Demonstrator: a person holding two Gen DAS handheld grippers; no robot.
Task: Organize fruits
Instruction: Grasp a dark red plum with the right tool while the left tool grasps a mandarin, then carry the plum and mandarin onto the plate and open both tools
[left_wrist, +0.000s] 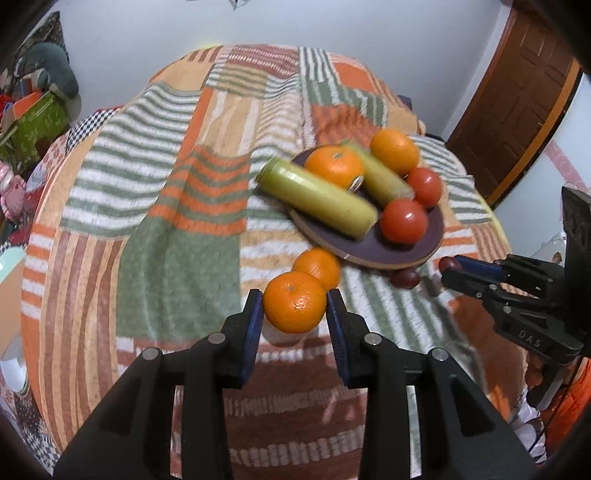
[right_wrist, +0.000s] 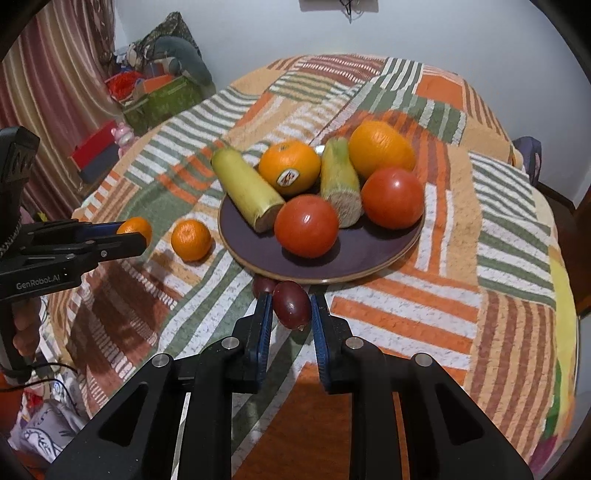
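My left gripper (left_wrist: 294, 306) is shut on a small mandarin (left_wrist: 295, 302) and holds it above the blanket; it also shows in the right wrist view (right_wrist: 135, 230). A second mandarin (left_wrist: 317, 266) (right_wrist: 191, 240) lies on the blanket beside the plate. My right gripper (right_wrist: 291, 306) is shut on a dark red plum (right_wrist: 291, 304) just in front of the plate; another plum (right_wrist: 264, 285) lies behind it. The purple plate (right_wrist: 332, 258) (left_wrist: 373, 254) holds two oranges (right_wrist: 290, 167), two tomatoes (right_wrist: 307, 226) and two corn cobs (right_wrist: 247, 188).
A striped patchwork blanket (right_wrist: 461, 258) covers the round table. Boxes and clutter (right_wrist: 155, 96) stand at the far left by a curtain (right_wrist: 48, 92). A wooden door (left_wrist: 517, 99) is at the right. The right gripper shows at the right of the left wrist view (left_wrist: 448, 267).
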